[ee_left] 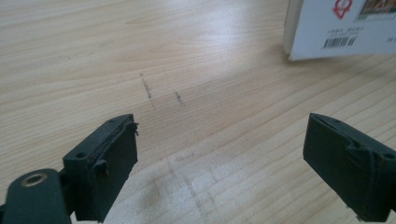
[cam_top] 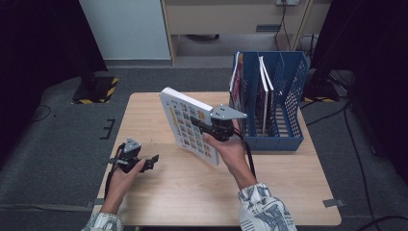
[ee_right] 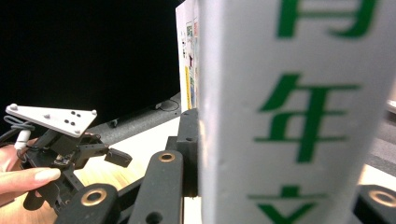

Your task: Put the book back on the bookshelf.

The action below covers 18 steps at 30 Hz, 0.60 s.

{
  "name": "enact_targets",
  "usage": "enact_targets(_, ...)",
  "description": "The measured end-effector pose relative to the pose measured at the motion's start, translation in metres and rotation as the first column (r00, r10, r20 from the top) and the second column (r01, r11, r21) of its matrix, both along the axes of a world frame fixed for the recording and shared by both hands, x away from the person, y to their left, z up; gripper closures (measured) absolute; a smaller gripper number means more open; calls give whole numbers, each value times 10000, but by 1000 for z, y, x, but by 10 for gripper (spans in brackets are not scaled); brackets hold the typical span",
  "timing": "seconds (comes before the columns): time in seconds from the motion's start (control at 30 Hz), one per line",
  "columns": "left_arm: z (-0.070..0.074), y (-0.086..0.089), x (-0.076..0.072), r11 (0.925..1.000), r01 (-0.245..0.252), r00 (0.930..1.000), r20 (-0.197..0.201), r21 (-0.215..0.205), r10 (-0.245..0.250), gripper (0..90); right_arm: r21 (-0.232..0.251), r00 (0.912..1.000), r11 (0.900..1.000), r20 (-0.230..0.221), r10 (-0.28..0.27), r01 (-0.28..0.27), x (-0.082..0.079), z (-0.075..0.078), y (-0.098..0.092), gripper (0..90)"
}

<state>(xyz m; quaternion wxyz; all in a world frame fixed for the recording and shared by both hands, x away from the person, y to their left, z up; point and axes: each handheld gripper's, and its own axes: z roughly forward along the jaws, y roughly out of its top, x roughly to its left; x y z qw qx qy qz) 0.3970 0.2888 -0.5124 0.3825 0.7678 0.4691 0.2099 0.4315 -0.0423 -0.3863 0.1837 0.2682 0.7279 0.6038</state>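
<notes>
A thick white book (cam_top: 187, 125) with a grid of small coloured pictures on its cover hangs tilted above the middle of the wooden table (cam_top: 192, 192). My right gripper (cam_top: 202, 124) is shut on it from the right side. In the right gripper view the book's white spine (ee_right: 289, 116) with green characters stands clamped between the black jaws. My left gripper (cam_top: 153, 160) rests low near the table's front left, open, with nothing between its jaws (ee_left: 222, 144). The book's lower corner with a barcode (ee_left: 336, 28) hovers beyond it.
A blue file rack (cam_top: 288, 96) with several slots stands at the table's back right; thin books (cam_top: 263, 91) lean in its left slots. Beyond the table lie grey floor, cables and a cabinet. Bare tabletop spreads ahead of the left gripper (ee_right: 116, 157).
</notes>
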Motion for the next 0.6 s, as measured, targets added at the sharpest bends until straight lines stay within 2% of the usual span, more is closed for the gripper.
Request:
enact_targets(0.13,-4,0,1,9998,-14,9995,-310,216,20,88,-24,10000,10000,51,-32,33,-2,2,-3,740)
enact_targets(0.3,-9,1,2,9995,-74,9983,-582,292,91,78,-51,9999,10000,151,-25,26,-3,4,-6,740)
enact_targets(0.47,-15,-6,2,9979,144,9970,-765,635,-95,64,-29,9998,10000,148,-94,95,-2,5,-11,740)
enact_targets(0.53,-15,-6,3,9978,34,9973,-739,667,15,61,-73,9997,9999,205,-109,110,-3,6,-12,740)
enact_targets(0.6,-16,-4,3,9980,-331,9957,-843,538,375,31,-86,9996,9998,213,-164,166,-4,7,-15,740)
